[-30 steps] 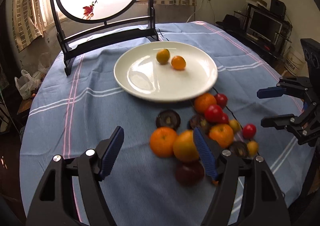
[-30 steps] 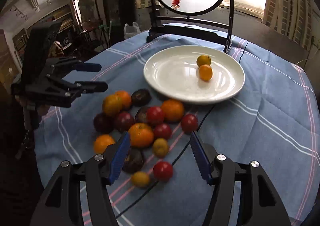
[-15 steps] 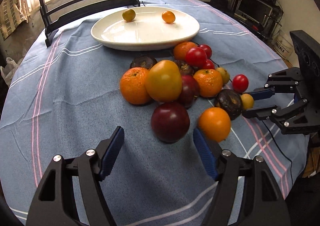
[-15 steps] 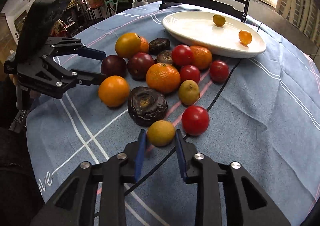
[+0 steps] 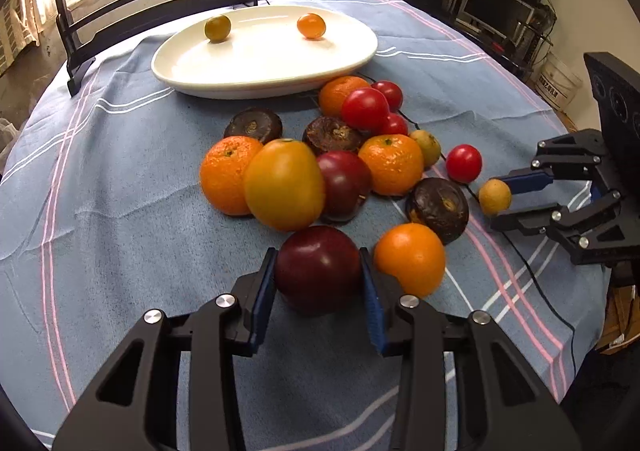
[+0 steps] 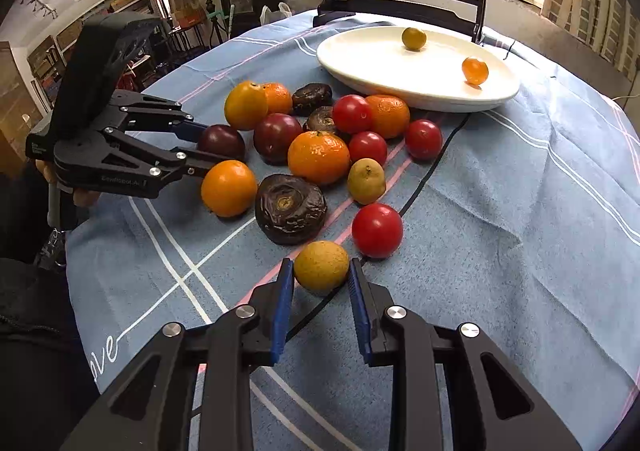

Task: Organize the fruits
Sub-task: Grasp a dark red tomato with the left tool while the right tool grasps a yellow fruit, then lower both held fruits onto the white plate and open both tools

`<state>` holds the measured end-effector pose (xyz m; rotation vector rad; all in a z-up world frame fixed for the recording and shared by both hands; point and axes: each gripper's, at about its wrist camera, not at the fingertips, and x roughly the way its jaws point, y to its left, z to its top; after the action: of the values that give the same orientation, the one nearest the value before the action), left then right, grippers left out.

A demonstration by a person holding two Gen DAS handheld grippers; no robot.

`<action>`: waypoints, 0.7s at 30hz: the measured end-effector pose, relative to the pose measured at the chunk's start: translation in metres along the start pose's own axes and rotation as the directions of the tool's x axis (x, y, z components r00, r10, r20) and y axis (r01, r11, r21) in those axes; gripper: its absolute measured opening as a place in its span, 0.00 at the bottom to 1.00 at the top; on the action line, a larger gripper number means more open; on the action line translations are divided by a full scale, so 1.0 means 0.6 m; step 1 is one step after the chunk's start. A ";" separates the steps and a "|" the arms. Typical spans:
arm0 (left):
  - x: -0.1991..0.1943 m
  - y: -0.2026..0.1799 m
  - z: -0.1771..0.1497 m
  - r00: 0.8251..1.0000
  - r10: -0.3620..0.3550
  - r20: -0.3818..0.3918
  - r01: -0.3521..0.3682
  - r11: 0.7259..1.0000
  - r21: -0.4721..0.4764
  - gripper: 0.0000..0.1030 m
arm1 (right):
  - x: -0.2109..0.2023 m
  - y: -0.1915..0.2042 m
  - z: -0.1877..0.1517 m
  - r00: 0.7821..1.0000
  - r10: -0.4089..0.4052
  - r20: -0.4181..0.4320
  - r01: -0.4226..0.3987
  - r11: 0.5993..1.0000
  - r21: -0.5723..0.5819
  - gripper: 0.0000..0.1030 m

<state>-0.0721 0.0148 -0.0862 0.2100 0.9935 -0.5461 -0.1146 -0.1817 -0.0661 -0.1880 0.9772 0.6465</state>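
Now the left gripper (image 5: pixel 318 277) is brought down around a dark red round plum (image 5: pixel 318 269) at the near edge of the fruit pile on the blue striped tablecloth (image 5: pixel 120 187); its jaws, wide apart a second ago, are closing onto the plum. The right gripper (image 6: pixel 321 271), open before, is clamped on a small yellow-green round fruit (image 6: pixel 321 266). Behind the pile, two small fruits are seen on the white oval plate (image 5: pixel 256 79).
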 end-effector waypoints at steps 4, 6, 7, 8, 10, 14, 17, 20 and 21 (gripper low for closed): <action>-0.039 -0.003 -0.003 0.999 -0.001 0.045 0.000 1.000 0.022 0.37 | -0.017 -0.005 0.008 1.000 0.002 0.025 -0.002 1.000 -0.001 0.27; -0.064 0.000 0.012 0.995 0.006 0.096 -0.008 1.000 0.023 0.37 | -0.027 -0.011 0.019 0.999 -0.005 0.048 0.004 1.000 0.003 0.27; -0.075 0.003 0.021 0.993 0.010 0.119 -0.012 1.000 0.020 0.37 | -0.033 -0.014 0.026 0.998 -0.008 0.063 0.008 1.000 0.004 0.27; -0.084 0.005 0.032 0.990 0.016 0.141 -0.019 1.000 0.021 0.37 | -0.040 -0.017 0.034 0.997 -0.016 0.079 0.016 1.000 0.003 0.27; -0.097 0.007 0.057 0.983 0.035 0.183 -0.038 0.999 0.016 0.37 | -0.053 -0.024 0.053 0.993 -0.024 0.113 0.023 1.000 0.006 0.27; -0.101 0.019 0.119 0.973 0.064 0.223 -0.063 0.998 -0.009 0.37 | -0.070 -0.040 0.097 0.984 -0.047 0.173 0.047 0.999 0.003 0.27; -0.087 0.036 0.165 0.970 0.082 0.230 -0.075 0.996 -0.039 0.37 | -0.070 -0.058 0.136 0.977 -0.058 0.203 0.058 0.998 0.007 0.27; -0.062 0.050 0.202 0.970 0.102 0.223 -0.092 0.994 -0.056 0.37 | -0.053 -0.072 0.180 0.975 -0.067 0.210 0.066 0.998 0.009 0.27; -0.050 0.054 0.210 0.971 0.109 0.211 -0.098 0.993 -0.059 0.37 | -0.044 -0.078 0.194 0.977 -0.068 0.203 0.067 0.998 0.012 0.27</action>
<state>0.0250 0.0006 0.0044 0.1552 0.7808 -0.4383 -0.0150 -0.1806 0.0142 -0.1469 0.7718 0.5884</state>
